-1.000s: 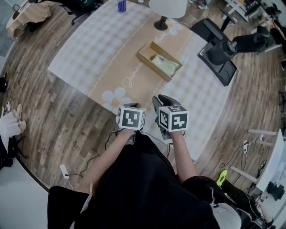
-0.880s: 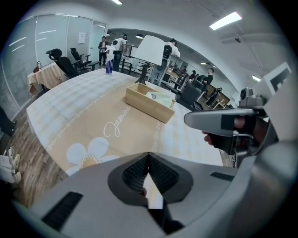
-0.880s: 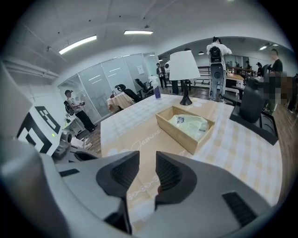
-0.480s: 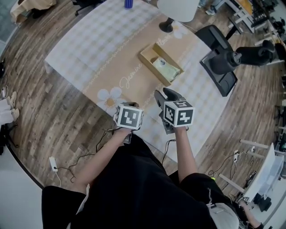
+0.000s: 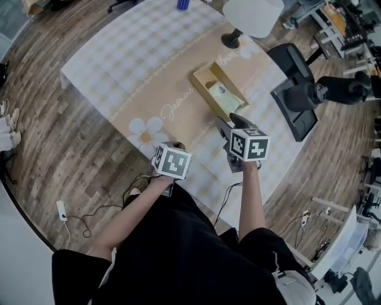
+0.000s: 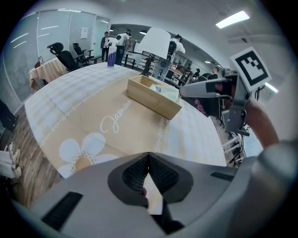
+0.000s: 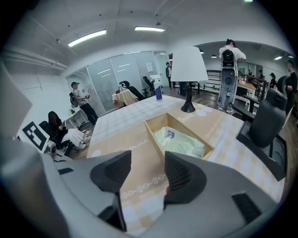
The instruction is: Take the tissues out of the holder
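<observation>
Shifted right gripper [image 5: 229,122] up-right, nearer rectangular wooden holder [image 5: 208,96] mid-frame on checked-cloth bench [image 5: 119,59]; ribbed black jaws just opening, wide, empty. Soft pale-green tissues [image 5: 222,95] lying inside holder. Left gripper [image 6: 148,160] jaws together, empty.

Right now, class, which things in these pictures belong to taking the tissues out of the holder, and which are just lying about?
Belong: tissues, wooden holder, right gripper (fingers have just been opening, nothing between them).
Lying about: lamp, blue cup, office chair.
</observation>
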`<state>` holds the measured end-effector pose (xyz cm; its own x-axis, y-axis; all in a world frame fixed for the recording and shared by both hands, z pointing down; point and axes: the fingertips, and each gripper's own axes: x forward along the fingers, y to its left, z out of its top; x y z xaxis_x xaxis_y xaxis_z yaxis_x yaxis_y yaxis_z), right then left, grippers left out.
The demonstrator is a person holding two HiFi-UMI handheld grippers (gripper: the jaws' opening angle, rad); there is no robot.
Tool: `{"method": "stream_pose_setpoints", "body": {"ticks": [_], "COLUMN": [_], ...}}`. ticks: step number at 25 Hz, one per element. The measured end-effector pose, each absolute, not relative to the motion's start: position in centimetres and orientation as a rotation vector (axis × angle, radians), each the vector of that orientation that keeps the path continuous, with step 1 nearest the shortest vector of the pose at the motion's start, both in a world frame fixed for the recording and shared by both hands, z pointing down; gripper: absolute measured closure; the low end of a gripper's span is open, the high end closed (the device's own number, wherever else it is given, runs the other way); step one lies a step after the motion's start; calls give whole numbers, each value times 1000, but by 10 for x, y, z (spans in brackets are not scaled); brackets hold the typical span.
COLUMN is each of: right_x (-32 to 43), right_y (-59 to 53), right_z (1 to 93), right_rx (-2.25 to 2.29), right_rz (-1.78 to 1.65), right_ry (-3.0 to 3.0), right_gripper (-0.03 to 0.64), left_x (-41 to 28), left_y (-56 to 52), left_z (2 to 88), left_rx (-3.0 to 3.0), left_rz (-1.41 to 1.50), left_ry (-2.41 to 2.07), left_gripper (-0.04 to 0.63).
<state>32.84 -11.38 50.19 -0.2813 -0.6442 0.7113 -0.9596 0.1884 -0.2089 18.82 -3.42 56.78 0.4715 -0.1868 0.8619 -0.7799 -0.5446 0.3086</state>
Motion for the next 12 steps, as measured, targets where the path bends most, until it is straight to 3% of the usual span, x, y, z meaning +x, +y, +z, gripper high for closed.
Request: {"method": "stream_pose_setpoints", "body": {"ticks": [12], "right_x": [351], "right_y": [-146], "right_z": [512], "right_rx": [1450], "right_rz": [776], "right_ry": [-1964], "right_gripper": [356], "left_x": [212], "left_y": [-33], "left_z": [571], "left_rx": [2031], "left_rz": [1074], "left_ry": [-752], "left_gripper": [595]}}
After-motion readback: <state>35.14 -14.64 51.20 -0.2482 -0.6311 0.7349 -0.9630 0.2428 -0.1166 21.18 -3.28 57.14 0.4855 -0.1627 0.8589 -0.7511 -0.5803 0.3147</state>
